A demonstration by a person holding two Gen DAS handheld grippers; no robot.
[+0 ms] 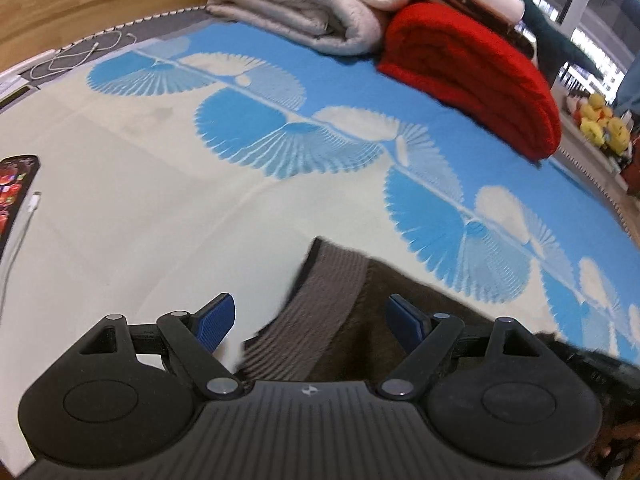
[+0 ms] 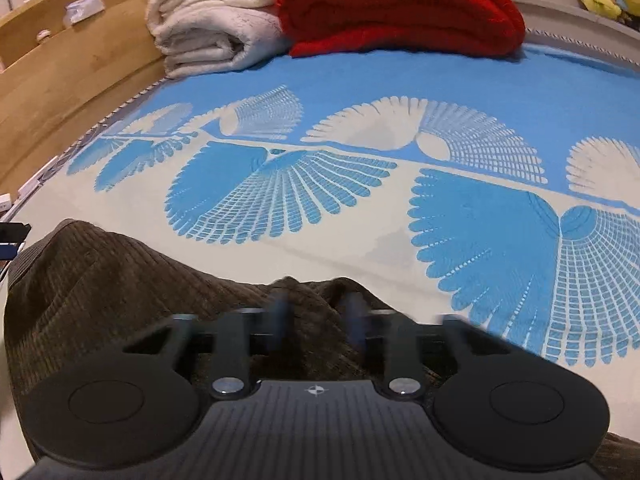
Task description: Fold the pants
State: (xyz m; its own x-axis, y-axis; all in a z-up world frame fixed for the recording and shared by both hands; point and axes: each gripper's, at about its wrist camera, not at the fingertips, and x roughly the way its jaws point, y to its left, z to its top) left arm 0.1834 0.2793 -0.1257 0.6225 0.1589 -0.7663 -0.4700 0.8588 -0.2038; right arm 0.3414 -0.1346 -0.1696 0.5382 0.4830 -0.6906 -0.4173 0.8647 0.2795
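Note:
Dark brown corduroy pants (image 2: 120,280) lie on a bed with a cream and blue patterned cover (image 2: 360,128). In the left wrist view the ribbed grey-brown waistband (image 1: 320,312) runs up between the fingers of my left gripper (image 1: 310,316), which is open with its blue pads wide apart. In the right wrist view my right gripper (image 2: 316,320) is blurred, its blue pads a short gap apart over a raised ridge of the pants fabric. I cannot tell whether it grips the cloth.
A folded white blanket (image 1: 304,4) and a folded red blanket (image 1: 472,76) sit at the far end of the bed. A phone (image 1: 16,192) with a white cable lies at the left. A wooden bed frame (image 2: 60,68) runs along the left. Yellow plush toys (image 1: 604,124) stand at the right.

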